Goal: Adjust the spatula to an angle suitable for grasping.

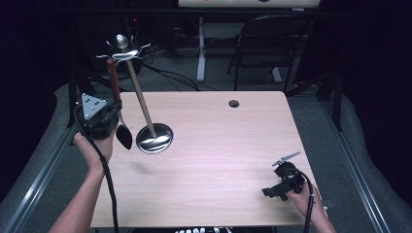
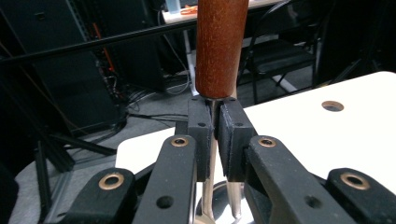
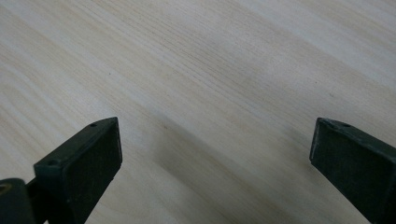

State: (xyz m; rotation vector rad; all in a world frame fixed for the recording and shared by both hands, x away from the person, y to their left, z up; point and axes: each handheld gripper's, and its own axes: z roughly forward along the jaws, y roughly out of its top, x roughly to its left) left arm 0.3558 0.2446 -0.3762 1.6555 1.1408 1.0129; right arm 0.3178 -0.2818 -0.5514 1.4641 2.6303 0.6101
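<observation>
A utensil with a red-brown wooden handle (image 1: 112, 77) and a black spoon head (image 1: 124, 137) stands nearly upright over the table's left edge, head down. My left gripper (image 1: 115, 108) is shut on it. In the left gripper view the pads (image 2: 201, 130) pinch the thin metal shank just below the handle (image 2: 220, 46). Right beside it stands a utensil stand with a round metal base (image 1: 154, 138), a slanted wooden pole (image 1: 141, 99) and metal hooks (image 1: 122, 50) on top. My right gripper (image 1: 270, 191) rests near the table's front right corner, its jaws (image 3: 215, 140) wide open over bare wood.
The light wooden table (image 1: 218, 160) has a cable hole (image 1: 234, 103) near its far edge. A folding chair (image 1: 272, 43) and a white desk leg (image 1: 200, 48) stand behind it, with cables on the floor.
</observation>
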